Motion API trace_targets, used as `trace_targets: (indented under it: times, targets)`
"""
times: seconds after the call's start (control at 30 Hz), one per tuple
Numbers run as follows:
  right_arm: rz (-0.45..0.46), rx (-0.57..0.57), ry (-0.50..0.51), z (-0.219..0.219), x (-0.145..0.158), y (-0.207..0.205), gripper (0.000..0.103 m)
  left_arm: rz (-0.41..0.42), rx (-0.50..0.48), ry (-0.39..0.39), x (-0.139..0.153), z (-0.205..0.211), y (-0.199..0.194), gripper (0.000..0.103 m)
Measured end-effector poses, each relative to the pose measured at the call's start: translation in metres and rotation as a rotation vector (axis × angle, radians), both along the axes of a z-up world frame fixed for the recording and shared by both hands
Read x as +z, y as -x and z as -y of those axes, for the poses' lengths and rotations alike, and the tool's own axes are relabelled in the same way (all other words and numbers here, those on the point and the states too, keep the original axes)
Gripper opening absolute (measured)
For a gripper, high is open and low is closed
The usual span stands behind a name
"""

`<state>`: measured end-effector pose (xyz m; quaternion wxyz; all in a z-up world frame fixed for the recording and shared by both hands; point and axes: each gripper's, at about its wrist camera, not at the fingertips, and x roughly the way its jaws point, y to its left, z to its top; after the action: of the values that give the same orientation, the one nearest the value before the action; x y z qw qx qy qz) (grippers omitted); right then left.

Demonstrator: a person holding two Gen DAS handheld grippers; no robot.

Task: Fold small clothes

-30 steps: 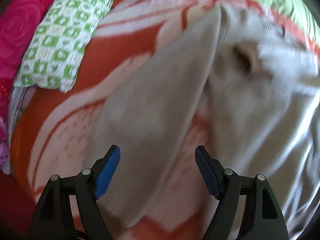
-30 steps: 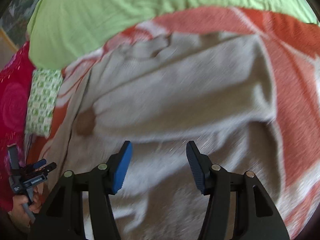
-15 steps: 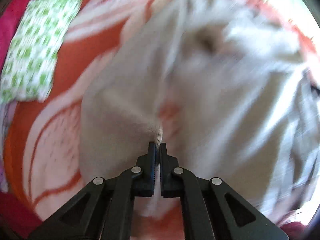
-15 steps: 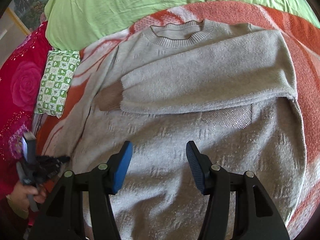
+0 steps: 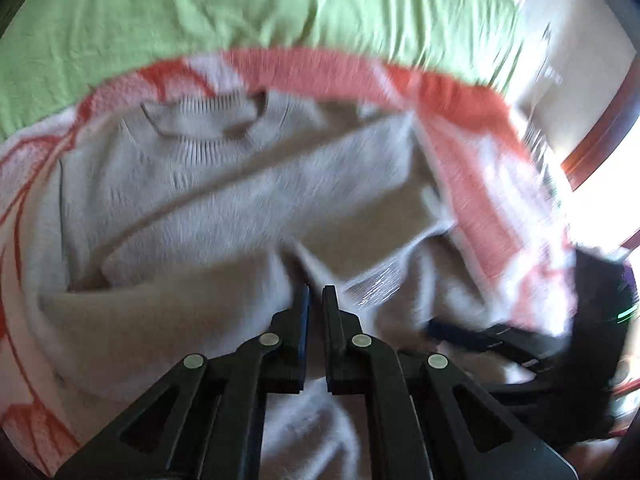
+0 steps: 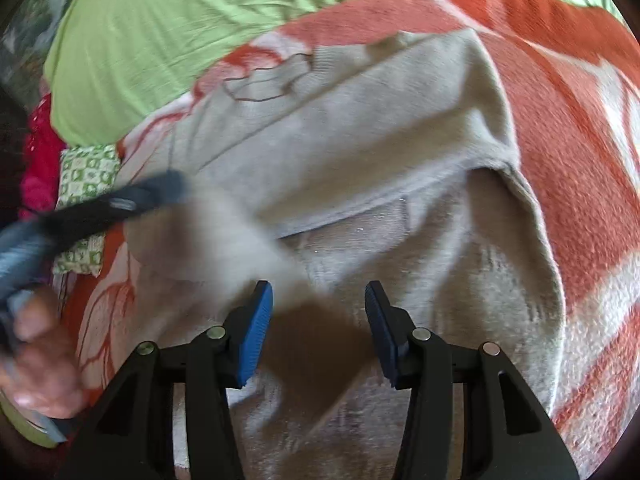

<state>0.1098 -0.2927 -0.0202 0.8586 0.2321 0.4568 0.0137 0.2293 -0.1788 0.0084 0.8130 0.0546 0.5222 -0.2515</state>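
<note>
1. Fingers point(image 5: 301, 320) of the left gripper point(image 5: 315, 294) are pressed nearly together, and a ridge of grey knit looks to be pinched between them. It's taken to be the loose sleeve point(image 6: 224, 220), which is strung out blurry from that gripper's tip, below and left of the collar point(image 5: 208, 120).
2. On the right gripper point(image 6: 319, 292) the fingers point(image 6: 256, 320) are spread about halfway and have just been closing. The sleeve's brown cuff point(image 6: 316, 344) shows in the gap between them, but nothing is pressed by the pads. Whether the cuff sits at their height can't be told.
3. Location of the goods: the grey sweater point(image 6: 440, 280) is laid out front-up on the orange-and-white blanket point(image 6: 560, 100) on the bed. The green sheet point(image 5: 240, 12) is just beyond the collar, and the green patterned pillow point(image 6: 86, 168) is well off to the collar's left.
4. Done so far: one sleeve point(image 6: 360, 152) is already folded flat across the chest, just below the collar.
5. Underway, by the look of it: the second sleeve is being carried across the body, below the first one. It isn't laid down flat yet.
6. Left to do, as a guess: that sleeve has to be dropped and smoothed, then the hem end has to be brought up toward the collar. So roughly a third done, maybe a bit more.
7. Only this one garment can be seen, so any other clothes waiting can't be judged.
</note>
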Motion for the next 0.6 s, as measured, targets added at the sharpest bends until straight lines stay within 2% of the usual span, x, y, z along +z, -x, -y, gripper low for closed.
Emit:
trace_targets:
  times: [0.1, 0.17, 0.27, 0.3, 0.37, 0.43, 0.5, 0.6]
  targets:
    - [-0.006, 0.001, 0.001, 0.005, -0.003, 0.003, 0.050, -0.013, 0.005, 0.003, -0.007, -0.022, 0.009, 0.011]
    - [-0.010, 0.004, 0.011, 0.007, -0.003, 0.006, 0.050, 0.007, 0.016, -0.014, -0.007, -0.051, 0.024, 0.019]
    - [0.002, 0.017, 0.039, 0.011, 0.000, 0.011, 0.050, 0.036, 0.088, -0.049, -0.008, -0.108, 0.043, 0.034]
    - [0.011, 0.028, 0.056, 0.011, 0.001, 0.012, 0.050, 0.049, 0.136, -0.091, -0.012, -0.129, 0.048, 0.042]
    - [0.029, 0.081, 0.123, 0.004, 0.004, 0.012, 0.053, 0.058, 0.205, -0.167, -0.023, -0.155, 0.053, 0.042]
    - [0.040, 0.149, 0.188, -0.008, 0.003, 0.006, 0.068, 0.038, 0.272, -0.256, -0.041, -0.180, 0.049, 0.042]
    - [0.052, 0.224, 0.239, -0.023, -0.001, -0.001, 0.077, 0.031, 0.317, -0.283, -0.052, -0.193, 0.043, 0.042]
    - [0.030, 0.312, 0.357, -0.044, -0.015, -0.018, 0.076, 0.055, 0.358, -0.345, -0.065, -0.196, 0.033, 0.042]
